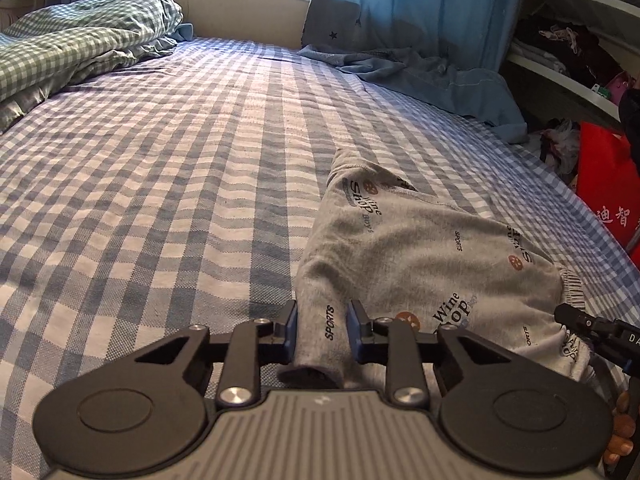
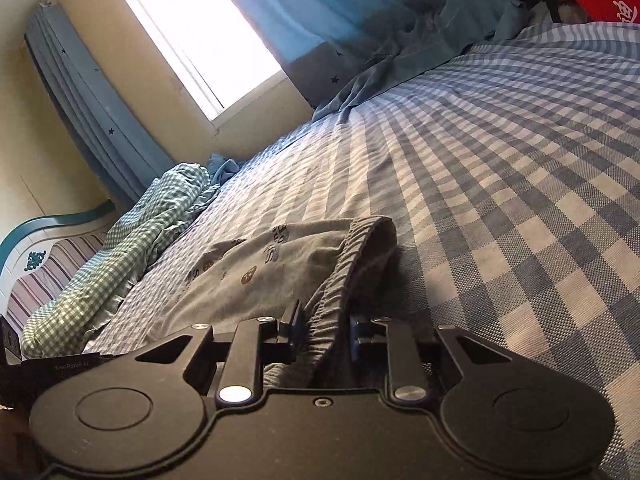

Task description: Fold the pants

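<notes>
Grey printed pants lie on the blue checked bed sheet, near its right edge. My left gripper is closed on a leg end of the pants, the fabric bunched between the blue pads. My right gripper is closed on the elastic waistband of the pants, close to the sheet. The right gripper's tip shows in the left wrist view by the waistband.
A green checked duvet is heaped at the far left. A blue curtain and a blue cloth lie at the far right corner. Shelves with clothes and a red bag stand beyond the bed's right edge.
</notes>
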`<state>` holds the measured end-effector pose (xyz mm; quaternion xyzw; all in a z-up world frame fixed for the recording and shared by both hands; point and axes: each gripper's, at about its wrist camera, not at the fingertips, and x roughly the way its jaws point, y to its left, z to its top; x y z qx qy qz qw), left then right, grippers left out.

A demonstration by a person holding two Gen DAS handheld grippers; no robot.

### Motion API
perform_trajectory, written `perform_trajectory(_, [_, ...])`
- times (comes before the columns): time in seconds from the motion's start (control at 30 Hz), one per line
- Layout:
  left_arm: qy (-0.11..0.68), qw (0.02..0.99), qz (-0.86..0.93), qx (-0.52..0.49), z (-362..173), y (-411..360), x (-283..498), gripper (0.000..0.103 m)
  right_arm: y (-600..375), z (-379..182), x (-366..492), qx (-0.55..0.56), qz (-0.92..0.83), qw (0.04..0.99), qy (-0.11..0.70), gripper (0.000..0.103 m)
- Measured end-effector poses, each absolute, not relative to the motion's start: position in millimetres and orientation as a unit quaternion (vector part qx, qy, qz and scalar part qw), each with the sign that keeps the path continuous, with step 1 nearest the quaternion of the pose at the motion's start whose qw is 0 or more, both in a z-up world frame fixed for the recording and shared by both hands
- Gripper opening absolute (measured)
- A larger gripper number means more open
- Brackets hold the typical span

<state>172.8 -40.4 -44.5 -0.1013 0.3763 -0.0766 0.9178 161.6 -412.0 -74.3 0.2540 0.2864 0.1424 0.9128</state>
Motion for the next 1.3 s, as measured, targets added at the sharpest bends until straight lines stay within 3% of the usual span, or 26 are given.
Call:
perform_trajectory(0.27, [0.375, 0.920, -0.074, -0.092, -43.0, -43.1, 171.9, 0.023, -410.4, -73.8, 162.0, 0.252, 0.140, 0.914, 0.286, 0.023])
perform_trajectory(0.4, [0.374, 0.920, -0.076, -0.093, -43.1, -42.9, 172.0, 0.023, -414.5, -75.7, 164.1, 0.265, 0.136, 0.909, 0.292, 0.032])
perform_trajectory(0.63, [0.371, 0.921, -0.080, -0.092, -45.7, -41.6, 169.8, 0.022, -417.5, -77.7, 166.5, 0.276, 0.139, 0.904, 0.295, 0.033])
perform_trajectory(0.9, [0.367, 0.920, -0.101, -0.095, -31.0, -39.3, 177.0, 0.011, -397.5, -56.9, 169.2, 0.216, 0.119, 0.924, 0.293, 0.016])
perform_trajectory(1.07, [0.355, 0.918, -0.131, -0.119, -7.0, -28.8, 196.8, 0.011, -384.8, -29.3, 185.2, 0.214, 0.126, 0.929, 0.275, 0.013])
perform_trajectory(1.3, [0.311, 0.938, -0.135, -0.069, 36.1, -20.7, 216.9, 0.010, -334.8, 21.8, 225.7, 0.180, 0.169, 0.938, 0.244, 0.012])
